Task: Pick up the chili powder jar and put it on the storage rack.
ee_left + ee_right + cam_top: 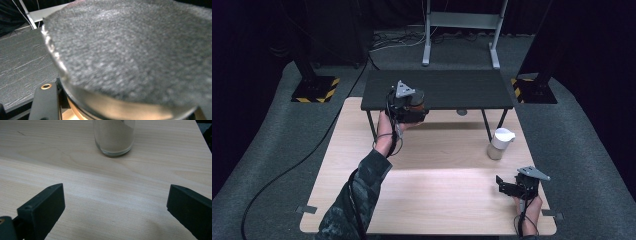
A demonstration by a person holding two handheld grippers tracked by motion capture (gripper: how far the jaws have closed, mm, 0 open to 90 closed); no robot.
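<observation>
My left gripper (413,109) is raised at the front left edge of the small black shelf (457,89), shut on a glass jar (416,100) of dark grey grains. In the left gripper view that jar (130,50) looms very close, between the black jaw at the left and a sliver of the other at the right, and the shelf's top (20,65) lies behind it. My right gripper (507,186) rests low at the table's front right, open, with bare wood between its fingers (42,210). A glass jar of pale powder (500,144) with a white lid stands ahead of it (113,135).
The light wooden table (427,195) carries the black shelf on thin legs at its far side. A cable (287,170) runs over the grey floor to the left. A metal stand (460,30) is behind the table, and two posts on striped bases (314,89) flank it.
</observation>
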